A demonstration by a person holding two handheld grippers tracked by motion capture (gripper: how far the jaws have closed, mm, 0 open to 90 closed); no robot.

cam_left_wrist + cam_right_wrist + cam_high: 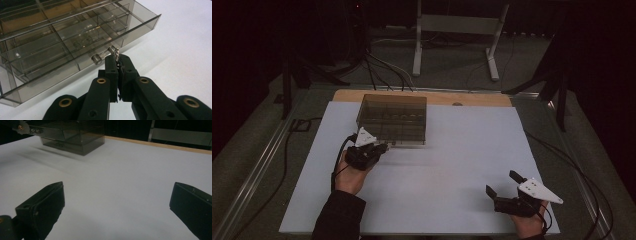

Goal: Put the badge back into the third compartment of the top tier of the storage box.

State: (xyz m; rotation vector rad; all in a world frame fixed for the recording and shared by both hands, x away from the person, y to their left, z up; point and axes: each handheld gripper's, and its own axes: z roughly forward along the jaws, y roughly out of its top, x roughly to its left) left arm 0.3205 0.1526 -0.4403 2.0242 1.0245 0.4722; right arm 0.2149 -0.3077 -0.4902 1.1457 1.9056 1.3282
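A small silvery chain piece is held pinched in the fully closed left gripper, just in front of the pulled-out drawer; the right gripper is kept wide open, empty, well apart.

A smoky grey clear drawer box sits on the white worktop; both tools are black

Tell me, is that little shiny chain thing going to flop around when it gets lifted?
Probably yes. The little chain looks made of tiny linked beads, so it should dangle and swing rather than stay stiff. It seems very light, pinched between the shut left gripper. Being thin and shiny, it might slip out near the clear drawer box.
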